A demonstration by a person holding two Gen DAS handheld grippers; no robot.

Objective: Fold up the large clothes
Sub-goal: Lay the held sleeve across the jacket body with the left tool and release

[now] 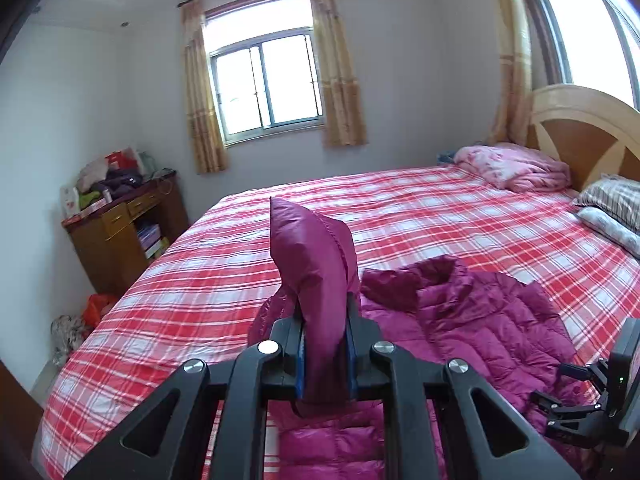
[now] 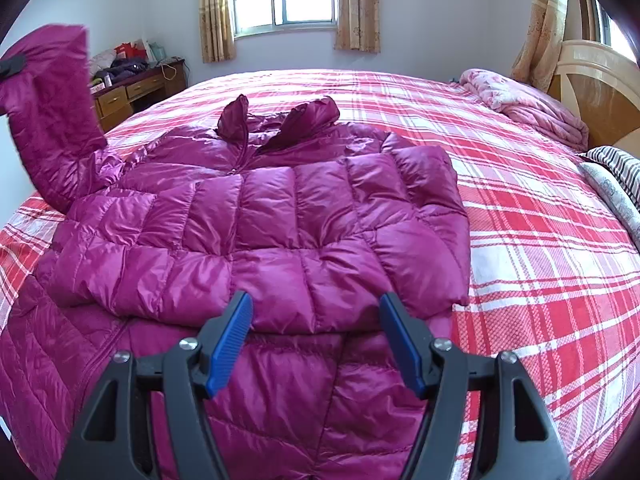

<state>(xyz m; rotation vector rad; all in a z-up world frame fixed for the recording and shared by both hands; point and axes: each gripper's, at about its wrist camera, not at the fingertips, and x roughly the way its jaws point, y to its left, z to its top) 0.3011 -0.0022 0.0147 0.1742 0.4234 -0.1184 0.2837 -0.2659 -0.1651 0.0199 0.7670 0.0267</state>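
Both our grippers work the jacket point(image 2: 256, 216): left gripper point(image 1: 325, 344) pinches its raised sleeve point(image 1: 312, 252), right gripper point(image 2: 316, 340) gapes empty above the hem, plaid bed point(image 2: 540, 240) free rightward.

In the right wrist view the jacket point(image 2: 260, 216) runs off the frame at 6 and 9 o'clock, so its hem cannot be seen, and its raised sleeve point(image 2: 52, 120) is blurred at 10 o'clock. The left tool point(image 1: 325, 344) covers the sleeve's cuff between its pads. The headboard point(image 1: 580, 128) is cut off at 3 o'clock.
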